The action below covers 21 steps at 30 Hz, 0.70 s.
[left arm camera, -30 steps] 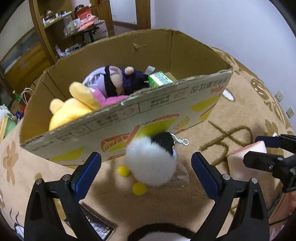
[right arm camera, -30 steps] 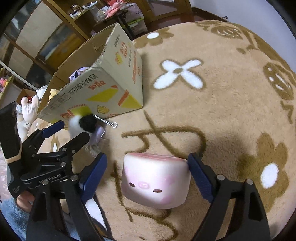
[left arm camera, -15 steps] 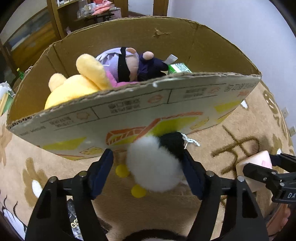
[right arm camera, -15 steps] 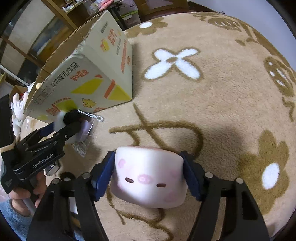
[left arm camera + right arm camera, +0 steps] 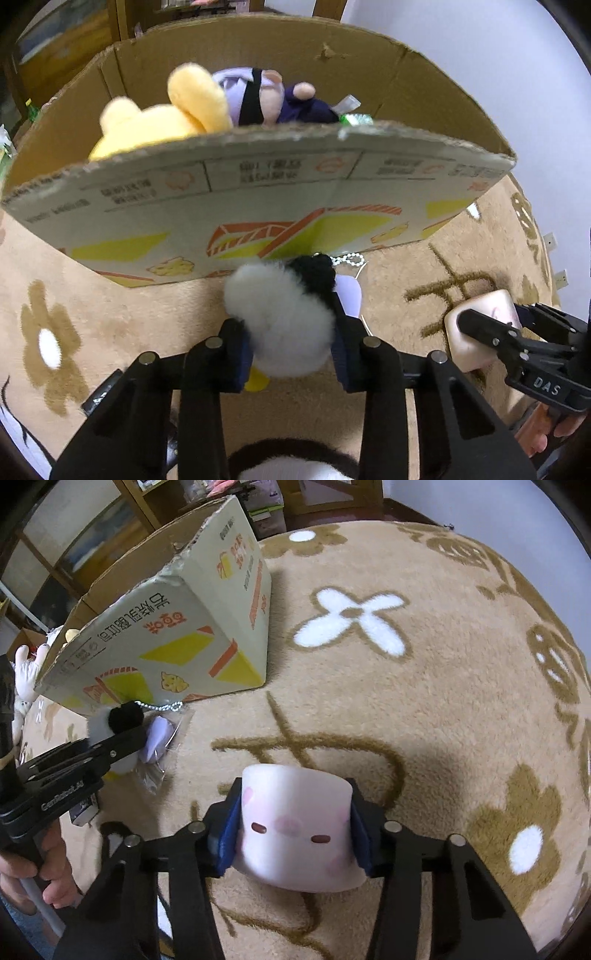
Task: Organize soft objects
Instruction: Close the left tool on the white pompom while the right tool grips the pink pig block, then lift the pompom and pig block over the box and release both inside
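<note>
The left claw [image 5: 291,354] has just been closing and is squeezing a fluffy white-and-black pompom toy [image 5: 284,321] between its blue pads, on the shaggy tan carpet [image 5: 424,686] just beside the printed cardboard box [image 5: 258,206]. The right claw [image 5: 293,830] has likewise been closing and is pinching a smooth, squishy pink-white cube [image 5: 295,827] with a printed face. Only the left wrist view is showing the box's inside: a yellow plush [image 5: 155,122] and a purple-haired doll [image 5: 266,98].
</note>
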Each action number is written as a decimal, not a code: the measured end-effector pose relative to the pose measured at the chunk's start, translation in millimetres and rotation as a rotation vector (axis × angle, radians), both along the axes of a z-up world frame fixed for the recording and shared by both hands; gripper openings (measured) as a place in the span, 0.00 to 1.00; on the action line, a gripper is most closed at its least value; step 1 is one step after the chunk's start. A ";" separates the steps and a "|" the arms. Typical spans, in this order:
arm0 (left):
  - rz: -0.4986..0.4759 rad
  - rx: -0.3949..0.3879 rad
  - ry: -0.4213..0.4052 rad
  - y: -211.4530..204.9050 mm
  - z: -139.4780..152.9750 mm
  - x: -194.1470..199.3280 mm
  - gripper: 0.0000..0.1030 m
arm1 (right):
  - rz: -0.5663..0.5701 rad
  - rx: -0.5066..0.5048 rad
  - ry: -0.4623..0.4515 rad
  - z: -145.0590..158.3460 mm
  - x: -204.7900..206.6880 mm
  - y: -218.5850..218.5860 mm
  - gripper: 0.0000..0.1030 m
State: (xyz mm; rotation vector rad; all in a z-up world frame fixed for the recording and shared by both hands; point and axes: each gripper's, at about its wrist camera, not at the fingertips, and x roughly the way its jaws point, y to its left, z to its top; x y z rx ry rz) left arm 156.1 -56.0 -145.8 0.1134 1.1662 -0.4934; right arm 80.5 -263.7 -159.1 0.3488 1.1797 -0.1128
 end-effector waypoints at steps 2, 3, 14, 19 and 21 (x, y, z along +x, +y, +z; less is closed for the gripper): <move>0.004 -0.001 -0.030 3.1 9.2 -3.5 0.32 | -0.005 0.006 -0.017 3.1 -1.7 -2.0 0.47; 0.010 -0.007 -0.035 5.7 12.8 -4.6 0.32 | -0.007 0.012 -0.029 4.7 -2.1 -3.4 0.46; 0.043 -0.001 -0.253 22.5 83.4 -35.3 0.32 | 0.022 0.064 -0.298 55.8 -17.7 7.9 0.43; 0.059 -0.004 -0.375 34.4 120.2 -51.7 0.32 | 0.005 0.041 -0.448 92.4 -26.5 12.2 0.43; 0.070 -0.002 -0.420 40.5 132.2 -56.2 0.33 | -0.001 0.023 -0.502 107.2 -31.1 15.0 0.43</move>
